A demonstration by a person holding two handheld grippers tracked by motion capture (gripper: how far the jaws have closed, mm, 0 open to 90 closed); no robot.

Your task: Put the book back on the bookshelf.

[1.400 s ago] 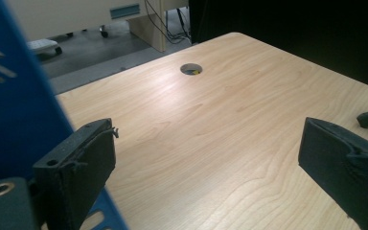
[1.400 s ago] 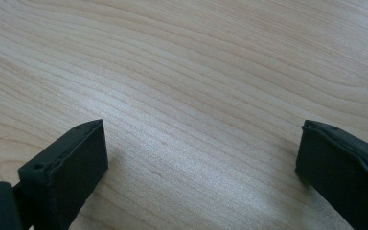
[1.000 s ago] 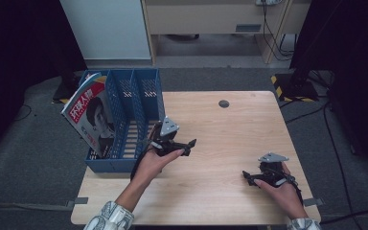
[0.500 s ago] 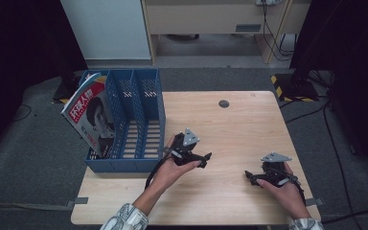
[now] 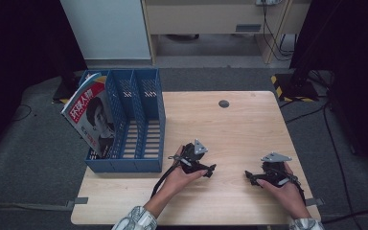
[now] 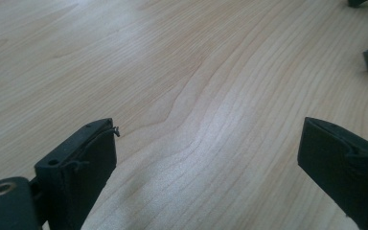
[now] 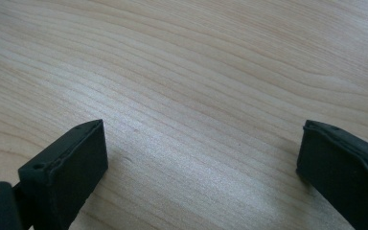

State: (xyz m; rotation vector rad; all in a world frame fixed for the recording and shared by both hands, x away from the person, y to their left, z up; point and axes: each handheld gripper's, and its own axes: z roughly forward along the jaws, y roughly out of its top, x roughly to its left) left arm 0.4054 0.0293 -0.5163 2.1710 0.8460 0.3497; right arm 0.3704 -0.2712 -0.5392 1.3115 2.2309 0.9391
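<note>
On the worktop (image 5: 249,120) at 6 o'clock, our left claw (image 5: 210,170) has pulled back from the blue rack (image 5: 148,165), empty and wide open. The magazine (image 5: 90,115) sits inside. Our right claw (image 5: 249,175) is open too.

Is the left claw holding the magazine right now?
No, in the left gripper view the left claw stands open over bare table, while the magazine sits in the blue file rack.

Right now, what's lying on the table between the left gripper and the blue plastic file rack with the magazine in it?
Nothing: the high view shows bare wooden table between left gripper and blue plastic file rack.
</note>
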